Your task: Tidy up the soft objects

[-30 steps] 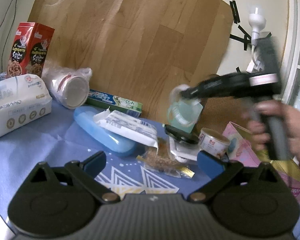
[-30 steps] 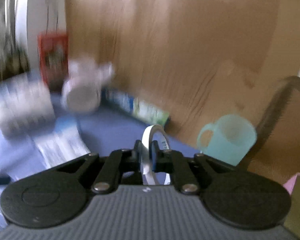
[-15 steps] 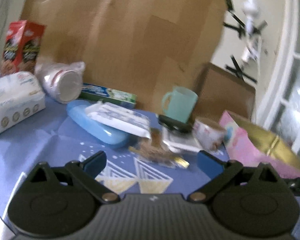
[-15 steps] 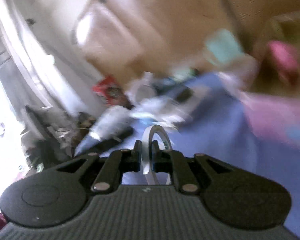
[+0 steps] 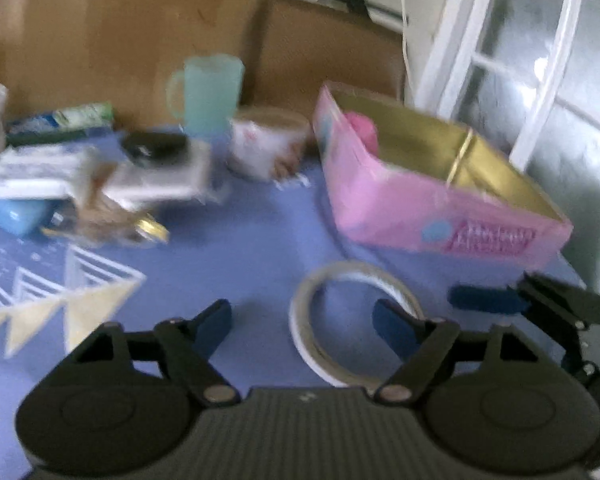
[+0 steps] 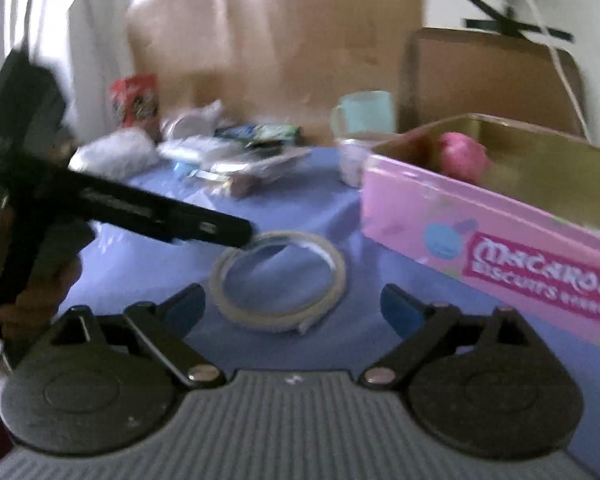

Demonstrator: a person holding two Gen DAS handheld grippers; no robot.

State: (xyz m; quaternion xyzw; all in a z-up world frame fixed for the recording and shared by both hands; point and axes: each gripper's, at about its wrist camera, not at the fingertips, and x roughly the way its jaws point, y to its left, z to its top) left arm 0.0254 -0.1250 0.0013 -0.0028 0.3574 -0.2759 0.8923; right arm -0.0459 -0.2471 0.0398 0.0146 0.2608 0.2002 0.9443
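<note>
One flat ring of translucent white adhesive tape (image 6: 278, 280) is lying on its side on the bench (image 6: 300, 216), its opening facing up, so no long axis is showing; it is sitting just in front of the pink cardboard biscuit box (image 6: 487, 240), near but apart from it. One left gripper (image 5: 301, 318) is hovering over the ring with its two blue-padded fingers (image 5: 214, 320) standing apart, one to either side of the near rim, holding nothing. One right gripper (image 6: 294, 306) is likewise hanging with fingers (image 6: 186, 306) spread wide and gripping nothing, the ring lying between and just beyond them. The box is standing open-topped, one in number, gold-lined inside, its long axis running from near right to far left in the right wrist view; one rounded pink soft object (image 6: 461, 156) is resting inside at the far end. The bench is wearing one blue cloth printed with pale triangles (image 5: 80, 292). Behind are standing one pale green plastic mug (image 5: 210, 92) with handle to the left, one white printed cup (image 5: 266, 144), one green-and-blue toothpaste carton (image 5: 60, 122) lying lengthwise, and one blurred heap of packets (image 5: 100, 184), count not readable.
</note>
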